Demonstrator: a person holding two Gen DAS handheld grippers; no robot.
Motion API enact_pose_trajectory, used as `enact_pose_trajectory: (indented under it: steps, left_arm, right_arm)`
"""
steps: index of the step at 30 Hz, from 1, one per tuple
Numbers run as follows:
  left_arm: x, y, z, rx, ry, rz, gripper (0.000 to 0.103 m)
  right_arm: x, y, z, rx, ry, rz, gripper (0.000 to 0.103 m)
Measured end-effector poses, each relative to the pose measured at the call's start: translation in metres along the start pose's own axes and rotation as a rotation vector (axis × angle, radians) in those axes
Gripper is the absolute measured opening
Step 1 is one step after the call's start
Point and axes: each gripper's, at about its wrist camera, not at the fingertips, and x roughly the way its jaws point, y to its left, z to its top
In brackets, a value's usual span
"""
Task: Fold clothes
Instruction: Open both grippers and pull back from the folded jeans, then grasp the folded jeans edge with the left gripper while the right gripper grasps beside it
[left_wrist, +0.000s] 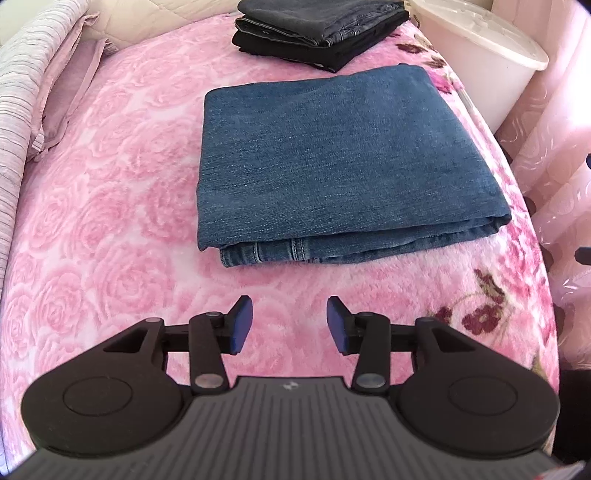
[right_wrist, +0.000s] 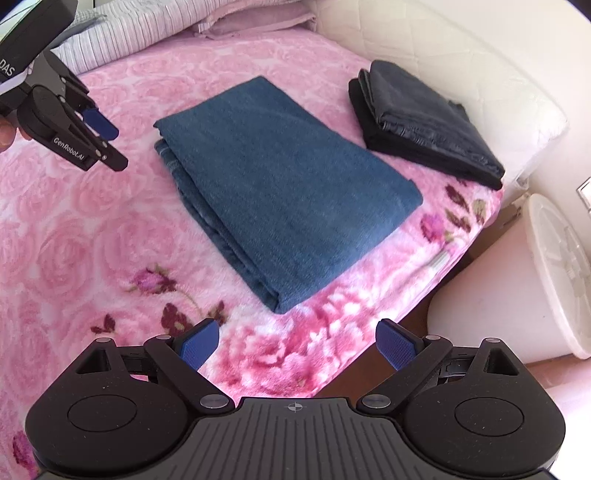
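A pair of blue jeans (left_wrist: 343, 162) (right_wrist: 284, 192) lies folded into a flat rectangle on the pink rose blanket (left_wrist: 110, 206) (right_wrist: 85, 236). Behind it sits a stack of folded dark clothes (left_wrist: 317, 33) (right_wrist: 424, 125). My left gripper (left_wrist: 290, 323) hovers in front of the jeans' near edge, open, with only blanket between its blue pads; in the right wrist view the left gripper (right_wrist: 99, 129) shows at the upper left, beside the jeans. My right gripper (right_wrist: 297, 343) stands wide open over the bed's edge, short of the jeans' corner, holding nothing.
A white lidded bin (left_wrist: 487, 62) (right_wrist: 517, 295) stands on the floor beside the bed. A striped pillow (left_wrist: 22, 110) (right_wrist: 147, 29) and a pink one (left_wrist: 70, 96) lie at the blanket's far side. A quilted cream headboard (right_wrist: 443, 48) rises behind the dark stack.
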Motion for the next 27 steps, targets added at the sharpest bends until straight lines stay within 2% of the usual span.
enact_pose_trajectory:
  steps: [2,5,9,10,11,13,16,20,22,24,27]
  left_arm:
    - [0.003,-0.004,-0.002,0.054,-0.010,0.020,0.040]
    - [0.008,-0.014,-0.011,0.214,-0.046,0.077,0.042]
    - [0.016,-0.029,-0.029,0.450,-0.101,0.153,0.045]
    - [0.019,-0.032,-0.032,0.504,-0.119,0.169,0.047]
    - [0.021,-0.036,-0.036,0.556,-0.137,0.181,0.050]
    - [0.028,-0.042,-0.042,0.660,-0.171,0.202,0.053]
    - [0.040,-0.051,-0.051,0.809,-0.216,0.225,0.062]
    - [0.060,-0.057,-0.058,0.937,-0.257,0.254,0.064]
    - [0.071,-0.058,-0.059,0.984,-0.269,0.272,0.064]
    - [0.080,-0.060,-0.058,1.023,-0.283,0.290,0.065]
    - [0.091,-0.065,-0.054,1.067,-0.300,0.302,0.067]
  right_arm:
    - [0.004,0.001,0.000,-0.021,0.002,0.003,0.095]
    - [0.005,0.012,-0.002,-0.134,-0.057,-0.013,0.095]
    - [0.021,0.041,-0.013,-0.400,-0.130,-0.051,0.094]
    - [0.030,0.049,-0.017,-0.464,-0.142,-0.064,0.091]
    - [0.039,0.055,-0.022,-0.519,-0.148,-0.075,0.081]
    - [0.060,0.064,-0.029,-0.604,-0.143,-0.107,0.073]
    - [0.088,0.073,-0.032,-0.689,-0.137,-0.162,0.073]
    - [0.121,0.080,-0.036,-0.812,-0.132,-0.215,0.074]
    - [0.127,0.079,-0.040,-0.842,-0.186,-0.231,0.073]
    - [0.125,0.070,-0.039,-0.805,-0.196,-0.240,0.073]
    - [0.119,0.048,-0.031,-0.736,-0.197,-0.230,0.049]
